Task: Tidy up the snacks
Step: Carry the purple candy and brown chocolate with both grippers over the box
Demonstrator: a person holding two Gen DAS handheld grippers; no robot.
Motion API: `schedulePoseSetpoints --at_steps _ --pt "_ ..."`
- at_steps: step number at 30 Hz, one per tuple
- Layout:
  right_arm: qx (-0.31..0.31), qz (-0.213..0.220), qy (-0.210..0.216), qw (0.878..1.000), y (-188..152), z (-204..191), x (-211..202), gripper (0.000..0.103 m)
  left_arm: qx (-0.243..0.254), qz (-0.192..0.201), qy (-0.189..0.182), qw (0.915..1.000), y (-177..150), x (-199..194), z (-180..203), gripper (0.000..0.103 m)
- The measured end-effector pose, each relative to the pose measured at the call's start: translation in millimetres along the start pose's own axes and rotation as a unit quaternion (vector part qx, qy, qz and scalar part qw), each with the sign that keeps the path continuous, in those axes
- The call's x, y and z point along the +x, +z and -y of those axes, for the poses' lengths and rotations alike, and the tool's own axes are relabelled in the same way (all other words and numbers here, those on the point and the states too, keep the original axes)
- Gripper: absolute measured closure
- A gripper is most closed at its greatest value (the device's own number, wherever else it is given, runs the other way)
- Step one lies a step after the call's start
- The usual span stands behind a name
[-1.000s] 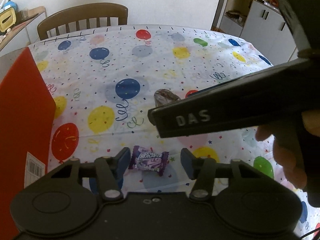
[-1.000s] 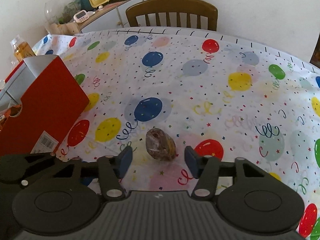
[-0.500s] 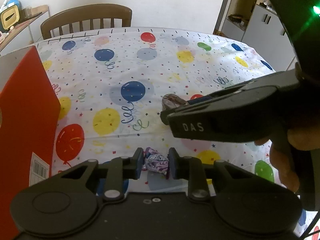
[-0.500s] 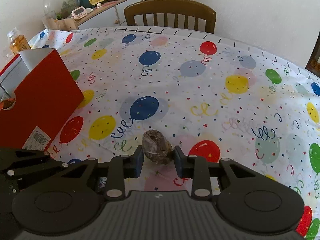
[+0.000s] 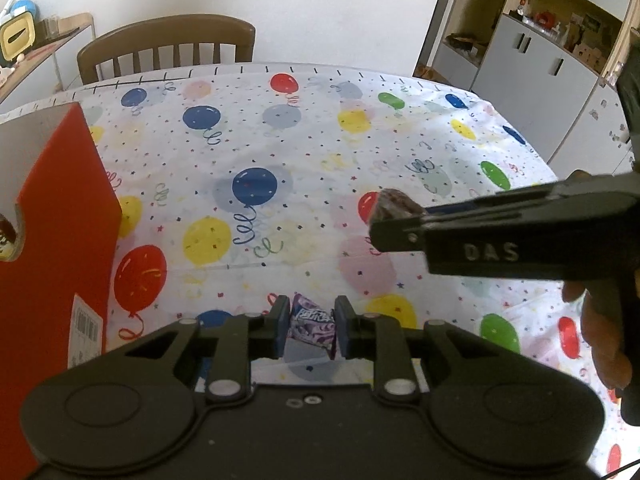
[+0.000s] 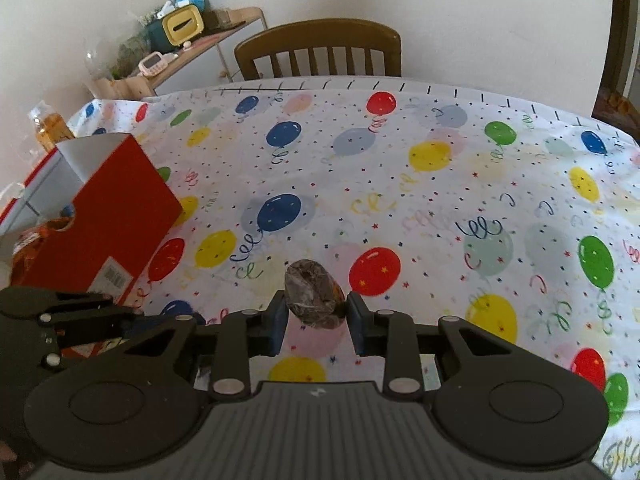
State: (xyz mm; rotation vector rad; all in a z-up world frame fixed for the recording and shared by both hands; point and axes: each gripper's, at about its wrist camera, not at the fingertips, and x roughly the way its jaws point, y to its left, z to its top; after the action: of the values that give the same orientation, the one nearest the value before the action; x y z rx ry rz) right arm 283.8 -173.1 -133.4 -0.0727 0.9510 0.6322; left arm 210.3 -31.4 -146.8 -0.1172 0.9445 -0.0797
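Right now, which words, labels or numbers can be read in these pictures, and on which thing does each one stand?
"DAS": raised letters on the side of the right gripper, seen in the left wrist view.
Purple candy wrapper in the left gripper: white print, too blurred to read.
Red box: white barcode sticker, digits too small to read.
Tablecloth: faint script at its lower right corner, cut off and unreadable.
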Motion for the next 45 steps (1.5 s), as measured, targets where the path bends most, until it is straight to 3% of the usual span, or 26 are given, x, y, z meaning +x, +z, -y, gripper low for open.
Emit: schedulePoseSetpoints --at_steps 9,22,35,45 --pt "-0.018 0.022 0.012 1.000 -4 -17 -46 0.072 -0.008 0.011 -0.004 0.9999 5 -35 3 0.082" --pt "-0.056 0.049 0.021 0.997 0 -72 -91 0.072 -0.028 0.050 -0.004 0.9983 10 -94 -17 0.082" --pt "-0.086 0.067 0.038 0.993 12 -145 -99 0.072 -0.046 0.086 0.018 0.9950 9 -151 -70 0.082" --pt "-0.086 0.065 0.046 0.993 20 -194 -81 0.072 -0.060 0.098 0.044 0.9924 4 -178 -125 0.082"
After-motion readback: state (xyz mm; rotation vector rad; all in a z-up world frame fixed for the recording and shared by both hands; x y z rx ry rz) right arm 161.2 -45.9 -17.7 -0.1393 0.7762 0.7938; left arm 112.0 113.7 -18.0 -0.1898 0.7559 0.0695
